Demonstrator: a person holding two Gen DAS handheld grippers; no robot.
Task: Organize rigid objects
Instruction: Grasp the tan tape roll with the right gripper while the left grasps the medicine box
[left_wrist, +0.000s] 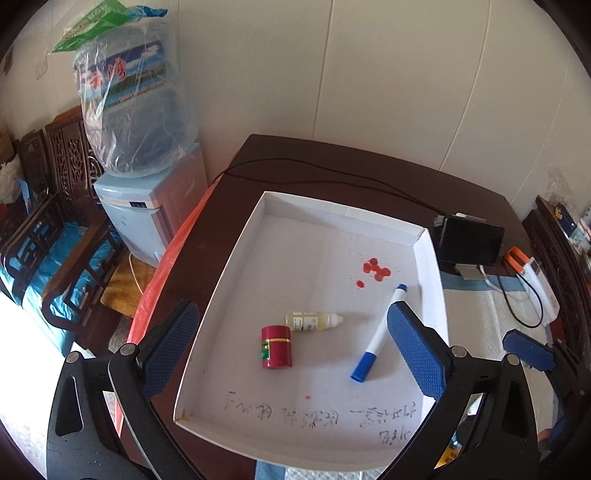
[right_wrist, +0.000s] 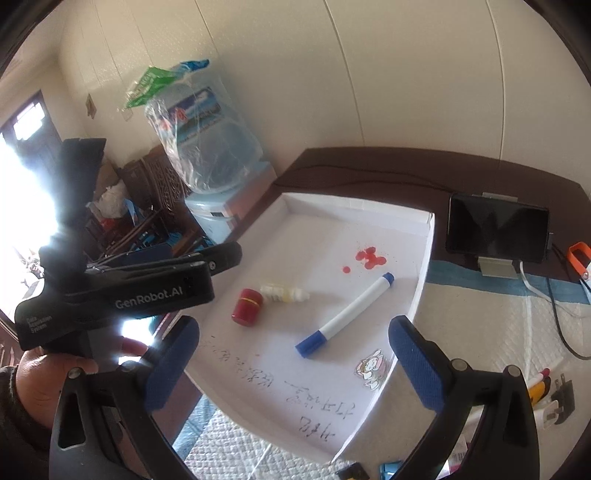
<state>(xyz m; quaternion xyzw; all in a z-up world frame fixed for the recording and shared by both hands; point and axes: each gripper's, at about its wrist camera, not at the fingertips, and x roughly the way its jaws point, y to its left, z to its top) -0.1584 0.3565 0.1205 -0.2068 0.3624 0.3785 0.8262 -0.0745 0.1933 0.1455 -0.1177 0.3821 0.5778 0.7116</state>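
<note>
A white tray (left_wrist: 430, 266) lies on the dark table. In it lie a red cylindrical jar (left_wrist: 277, 352) with a gold band, a small yellow dropper bottle (left_wrist: 314, 320) and a blue-and-white marker (left_wrist: 380, 332). The right wrist view shows the same tray (right_wrist: 423, 266), jar (right_wrist: 247, 306), bottle (right_wrist: 284, 292) and marker (right_wrist: 347, 314). My left gripper (left_wrist: 291, 354) is open and empty above the tray's near half. My right gripper (right_wrist: 295, 365) is open and empty over the tray's near edge. The left gripper's body (right_wrist: 122, 291) shows at the left of the right wrist view.
A phone on a stand (left_wrist: 469, 245) with cables sits right of the tray. A white padded mat (right_wrist: 480, 332) covers the table's right part. A plug and small items (right_wrist: 554, 402) lie at the right. A water dispenser (left_wrist: 147, 177) and carved chairs stand left.
</note>
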